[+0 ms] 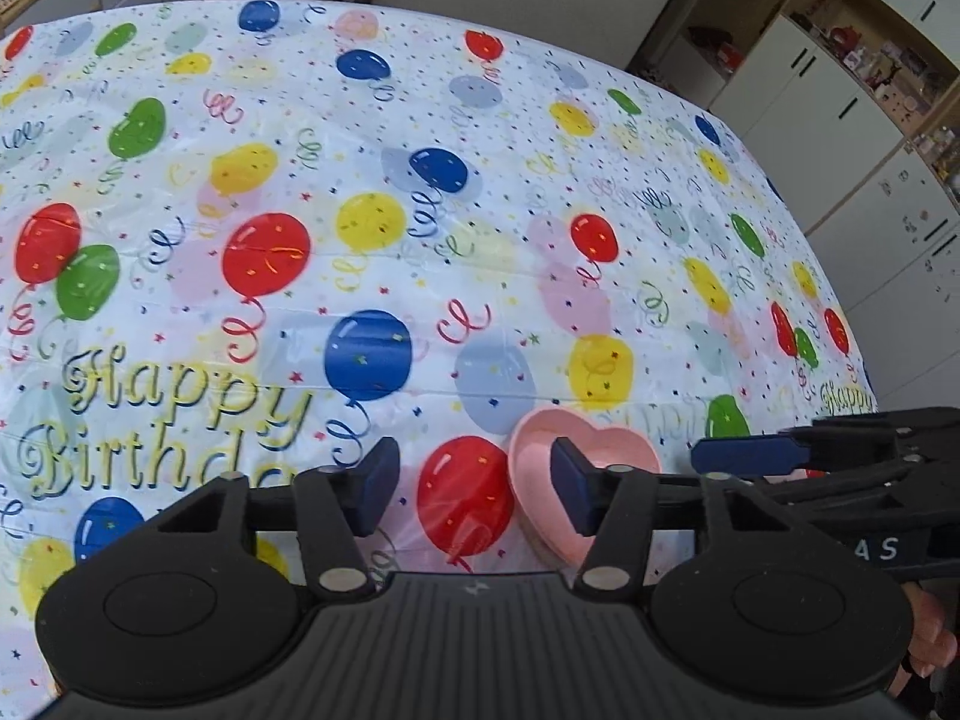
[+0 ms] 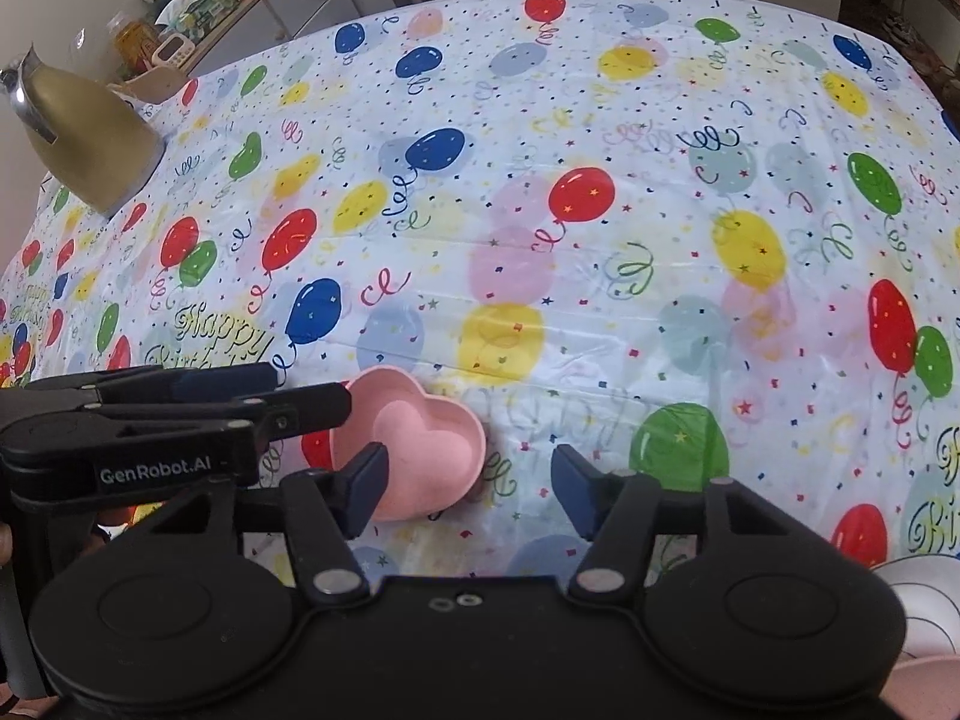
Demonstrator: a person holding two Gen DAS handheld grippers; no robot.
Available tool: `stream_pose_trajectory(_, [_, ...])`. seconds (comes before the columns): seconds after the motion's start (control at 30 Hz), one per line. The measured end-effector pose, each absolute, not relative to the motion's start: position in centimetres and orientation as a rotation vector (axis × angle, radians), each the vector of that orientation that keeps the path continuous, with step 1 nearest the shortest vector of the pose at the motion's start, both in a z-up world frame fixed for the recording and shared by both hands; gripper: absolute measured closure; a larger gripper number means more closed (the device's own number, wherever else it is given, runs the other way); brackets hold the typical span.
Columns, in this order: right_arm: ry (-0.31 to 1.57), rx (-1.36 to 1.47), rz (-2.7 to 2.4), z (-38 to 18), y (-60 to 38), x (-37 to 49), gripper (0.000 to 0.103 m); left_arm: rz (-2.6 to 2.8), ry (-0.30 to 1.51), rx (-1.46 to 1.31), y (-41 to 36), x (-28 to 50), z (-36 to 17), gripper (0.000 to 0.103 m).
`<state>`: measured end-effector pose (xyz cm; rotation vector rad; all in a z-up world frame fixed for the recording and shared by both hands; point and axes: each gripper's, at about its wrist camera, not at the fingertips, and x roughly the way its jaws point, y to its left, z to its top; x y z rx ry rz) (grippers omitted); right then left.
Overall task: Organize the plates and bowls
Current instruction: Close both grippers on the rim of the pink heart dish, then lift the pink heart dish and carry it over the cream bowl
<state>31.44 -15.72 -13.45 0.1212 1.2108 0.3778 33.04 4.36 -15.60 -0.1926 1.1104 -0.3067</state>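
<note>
We hold our right gripper (image 2: 468, 489) low over the table, its two fingers wide apart with nothing between them. Our left gripper (image 1: 474, 489) is also spread apart and holds nothing.

The pink heart bowl (image 2: 414, 444) sits on the balloon tablecloth (image 2: 600, 240), near the table's close edge. In the right view it is just beside our left finger pad, and we cannot tell if they touch. It is not between the fingers.

We think the bowl could slide away if a finger bumps its side, because the plastic cloth looks slippery. Our two grippers are very close together, so they could knock each other too. A pinch on the thin rim could tip the bowl.

The heart bowl is empty. At the bottom right corner we see white and pink dishes (image 2: 927, 618), but we cannot tell what is in them.

Far off on the left stands a gold kettle (image 2: 90, 132).
</note>
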Motion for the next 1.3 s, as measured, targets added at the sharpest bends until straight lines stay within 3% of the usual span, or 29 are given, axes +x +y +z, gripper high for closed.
stream_pose_trajectory(0.17, [1.235,0.128,0.38,-14.1,-15.3,31.8,0.058,-0.328,1.138,-0.211,3.9,33.1,-16.2,0.07])
stream_pose_trajectory(0.33, [1.261,0.143,0.36,-14.7,-15.0,32.1,0.073,-0.343,1.146,-0.214,3.3,33.2,-16.3,0.08])
stream_pose_trajectory(0.53, [1.285,0.134,0.333,-15.0,-14.3,32.2,0.084,-0.323,1.168,-0.202,2.8,33.2,-16.5,0.088])
stream_pose_trajectory(0.83, [1.3,0.118,0.28,-15.1,-14.0,32.1,0.093,-0.307,1.172,-0.193,2.2,32.7,-16.1,0.094])
stream_pose_trajectory(1.3, [1.24,0.146,0.29,-10.4,-15.4,29.8,0.094,-0.292,1.114,-0.19,1.1,30.0,-10.6,0.094])
